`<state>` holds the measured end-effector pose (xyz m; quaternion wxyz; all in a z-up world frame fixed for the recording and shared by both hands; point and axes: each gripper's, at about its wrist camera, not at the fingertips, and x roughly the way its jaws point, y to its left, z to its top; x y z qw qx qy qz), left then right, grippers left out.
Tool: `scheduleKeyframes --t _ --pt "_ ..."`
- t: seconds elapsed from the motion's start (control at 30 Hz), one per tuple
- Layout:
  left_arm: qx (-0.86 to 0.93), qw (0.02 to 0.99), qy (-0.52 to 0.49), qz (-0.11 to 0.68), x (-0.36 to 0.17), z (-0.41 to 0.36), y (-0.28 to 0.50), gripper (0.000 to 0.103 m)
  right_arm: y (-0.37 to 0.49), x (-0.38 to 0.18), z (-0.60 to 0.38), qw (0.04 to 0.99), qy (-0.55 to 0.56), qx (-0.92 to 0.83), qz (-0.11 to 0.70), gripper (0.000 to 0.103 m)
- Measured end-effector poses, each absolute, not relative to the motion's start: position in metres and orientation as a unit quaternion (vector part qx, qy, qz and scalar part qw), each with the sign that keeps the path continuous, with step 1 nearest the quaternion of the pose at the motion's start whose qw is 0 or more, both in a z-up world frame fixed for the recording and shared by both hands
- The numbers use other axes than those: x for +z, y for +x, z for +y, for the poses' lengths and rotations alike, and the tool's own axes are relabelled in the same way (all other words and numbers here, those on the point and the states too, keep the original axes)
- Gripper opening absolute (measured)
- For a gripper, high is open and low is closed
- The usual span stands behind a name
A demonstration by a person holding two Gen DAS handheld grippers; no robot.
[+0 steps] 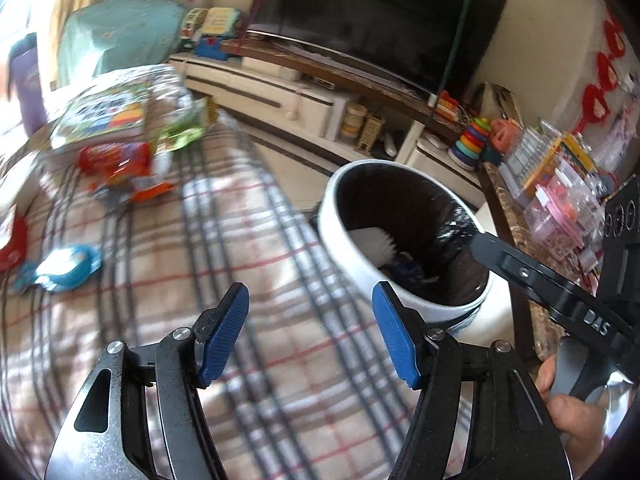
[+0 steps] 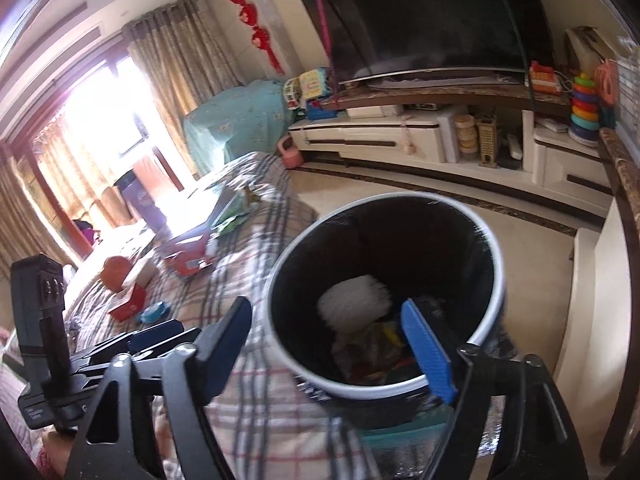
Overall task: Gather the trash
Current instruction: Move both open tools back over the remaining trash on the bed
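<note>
A white trash bin (image 1: 348, 248) with a black liner stands beside the plaid-covered surface (image 1: 224, 248); white ribbed paper (image 2: 354, 296) and mixed wrappers (image 2: 372, 356) lie inside it. My left gripper (image 1: 310, 332) hangs open over the plaid cloth, left of the bin, nothing between its blue pads. My right gripper (image 2: 332, 344) is open above the bin's (image 2: 490, 256) mouth, empty; its black finger (image 1: 520, 268) reaches over the rim in the left wrist view. Red wrappers (image 1: 120, 168), a blue-and-white packet (image 1: 66, 268) and a green packet (image 1: 184, 128) lie on the cloth further away.
A TV (image 2: 428, 16) sits on a white and brown cabinet (image 2: 400, 140) across a strip of floor. Toys (image 1: 474, 142) and clear plastic boxes (image 1: 560, 184) crowd a marble-topped counter at the right. A picture book (image 1: 104, 114) and a teal covered box (image 1: 116, 32) lie further back.
</note>
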<state>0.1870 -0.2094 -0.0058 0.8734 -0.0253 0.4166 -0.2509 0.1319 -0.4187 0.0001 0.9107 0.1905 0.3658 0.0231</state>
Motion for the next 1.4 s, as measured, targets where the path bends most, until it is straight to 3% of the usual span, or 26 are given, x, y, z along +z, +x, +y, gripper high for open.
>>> scheduleKeyframes --t 0.2,0.7,1.4 --pt "-0.212 0.879 -0.056 0.424 -0.014 -0.161 0.178 0.065 0.133 -0.005 -0.385 0.905 0.191 0.057 0.376 0.095" --pt "-0.122 0.89 -0.096 0.429 -0.028 -0.062 0.166 0.069 0.149 -0.024 -0.311 0.887 0.168 0.131 0.409 0.096" --pt "-0.055 0.891 -0.127 0.433 -0.041 -0.003 0.187 0.079 0.187 -0.039 -0.268 0.882 0.14 0.168 0.418 0.096"
